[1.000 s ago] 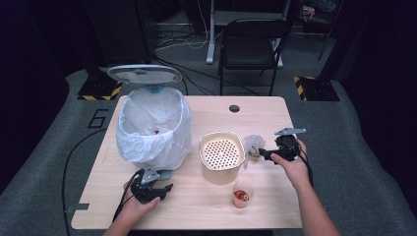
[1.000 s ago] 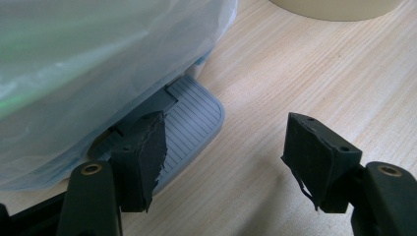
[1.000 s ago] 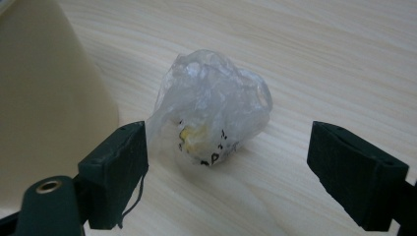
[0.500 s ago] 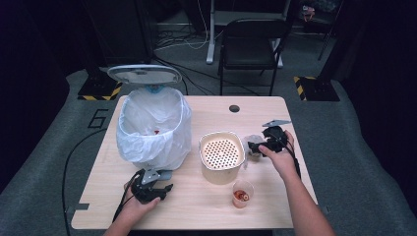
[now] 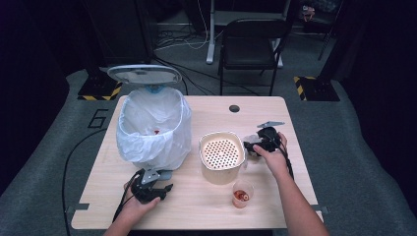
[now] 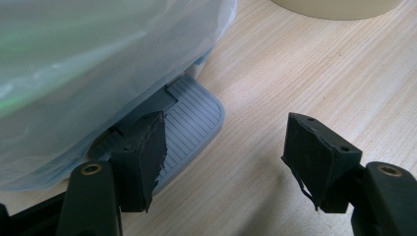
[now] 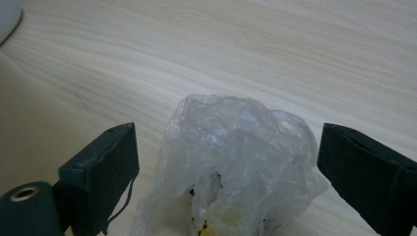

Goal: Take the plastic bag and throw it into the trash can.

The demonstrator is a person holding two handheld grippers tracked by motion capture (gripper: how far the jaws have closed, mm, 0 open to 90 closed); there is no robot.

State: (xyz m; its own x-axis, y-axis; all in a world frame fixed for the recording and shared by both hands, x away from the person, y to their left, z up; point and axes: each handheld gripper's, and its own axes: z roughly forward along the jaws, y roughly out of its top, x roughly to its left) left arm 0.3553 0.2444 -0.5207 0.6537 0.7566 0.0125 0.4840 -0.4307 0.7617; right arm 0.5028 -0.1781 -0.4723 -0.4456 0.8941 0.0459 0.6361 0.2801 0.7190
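A crumpled clear plastic bag (image 7: pixel 236 147) with dark and yellow scraps inside lies on the wooden table (image 5: pixel 206 118), just right of a beige perforated strainer (image 5: pixel 221 152). My right gripper (image 7: pixel 226 152) straddles the bag (image 5: pixel 250 141). Its jaws have just been closing, and both pads still stand clear of the plastic. From above, the right gripper (image 5: pixel 256 144) points left at the bag. My left gripper (image 6: pixel 223 147) rests open at the front left. Its left pad sits over the grey ribbed pedal (image 6: pixel 192 115) of the bin (image 5: pixel 153 125), and nothing lies between its jaws.
The bin is lined with a white bag, and its lid (image 5: pixel 143 73) stands open. A small clear cup (image 5: pixel 242 194) with red bits stands in front of the strainer. A black chair (image 5: pixel 251 44) stands behind the table. A cable grommet (image 5: pixel 234 108) sits near the far edge.
My right gripper has moved left toward the strainer and slightly down, coming over the crumpled bag. The left gripper has stayed where it was.
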